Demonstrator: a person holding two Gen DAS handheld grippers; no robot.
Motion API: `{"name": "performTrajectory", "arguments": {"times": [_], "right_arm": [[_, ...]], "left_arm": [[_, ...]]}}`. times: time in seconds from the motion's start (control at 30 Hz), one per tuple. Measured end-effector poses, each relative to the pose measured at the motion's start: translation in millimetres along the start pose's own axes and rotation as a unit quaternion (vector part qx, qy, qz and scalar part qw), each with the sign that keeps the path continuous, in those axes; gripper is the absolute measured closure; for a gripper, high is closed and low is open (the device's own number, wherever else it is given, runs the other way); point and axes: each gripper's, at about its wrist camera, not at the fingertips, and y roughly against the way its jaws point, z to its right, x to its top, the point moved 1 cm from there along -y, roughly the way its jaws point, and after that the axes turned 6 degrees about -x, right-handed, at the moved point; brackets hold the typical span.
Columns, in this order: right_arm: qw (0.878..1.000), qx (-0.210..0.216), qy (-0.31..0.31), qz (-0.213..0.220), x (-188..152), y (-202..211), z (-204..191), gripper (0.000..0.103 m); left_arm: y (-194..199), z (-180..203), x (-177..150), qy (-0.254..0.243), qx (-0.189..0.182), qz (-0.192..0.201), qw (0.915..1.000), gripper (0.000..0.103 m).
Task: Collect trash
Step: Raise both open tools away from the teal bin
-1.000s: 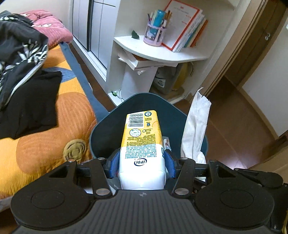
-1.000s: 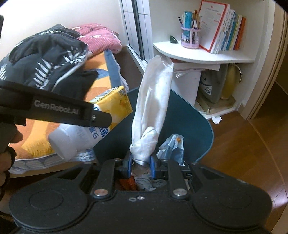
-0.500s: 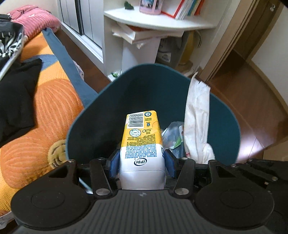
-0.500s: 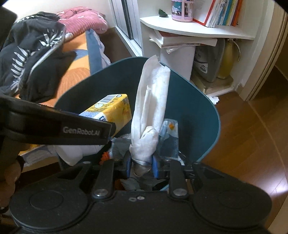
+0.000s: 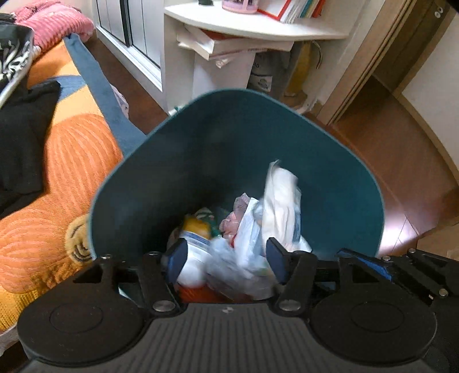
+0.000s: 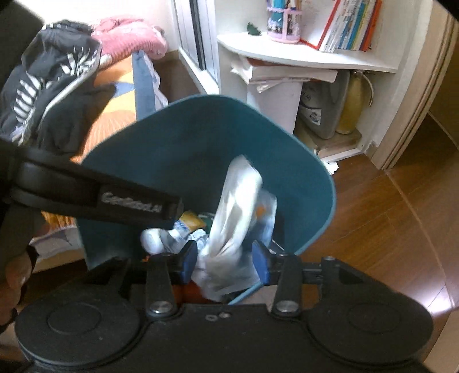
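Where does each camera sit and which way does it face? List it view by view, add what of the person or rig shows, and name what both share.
Left wrist: on the left gripper, looking steeply down into the teal bin; its jaws stand open, having just been opening, the milk carton lying below them.
Right wrist: on the right gripper, facing down into the bin; jaws just opened, the white tissue loose between them; a hand shows.
Shared: bin, carton, tissue, white shelf.

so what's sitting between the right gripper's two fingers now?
The white tissue, inside the teal bin. The right gripper has just been opening and the pads no longer press it; right wrist view shows this.
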Motion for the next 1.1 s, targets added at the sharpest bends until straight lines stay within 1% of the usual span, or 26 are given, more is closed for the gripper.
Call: {"name": "performTrajectory", "arguments": {"times": [0.2,0.43,0.7,0.9,0.93,0.97,1.03,1.1], "right_arm": [[0.999,0.017,-0.015,0.026,-2.4,28.7,4.1,0.057],[0.997,0.042,-0.011,0.059,-6.7,73.1,-1.8,0.054],[0.993,0.057,-0.004,0.099,-18.1,126.7,-8.8,0.054],[0.988,0.071,-0.016,0.136,-34.1,167.9,-6.4,0.053],[0.987,0.074,-0.019,0.141,-37.2,174.0,-5.6,0.053],[0.986,0.077,-0.023,0.147,-40.8,180.4,-5.7,0.053],[0.983,0.083,-0.024,0.159,-48.4,193.9,-5.7,0.053],[0.981,0.081,-0.019,0.176,-53.9,205.5,-6.2,0.052]], "left_arm": [[33.2,1.8,-10.9,-0.001,0.001,0.028,0.9996,0.042],[84.2,4.3,-27.7,-0.005,-0.006,0.066,0.9978,0.042],[148.7,10.0,-56.4,-0.013,-0.011,0.119,0.9927,0.041],[192.3,14.0,-81.6,-0.02,-0.018,0.154,0.9877,0.041],[198.6,13.8,-86.2,-0.02,-0.02,0.159,0.9869,0.04],[205.5,13.7,-91.4,-0.019,-0.023,0.165,0.9859,0.035],[219.0,14.1,-102.8,-0.019,-0.021,0.18,0.9832,0.029],[231.4,14.5,-113.4,-0.025,-0.023,0.193,0.9805,0.028]]}}
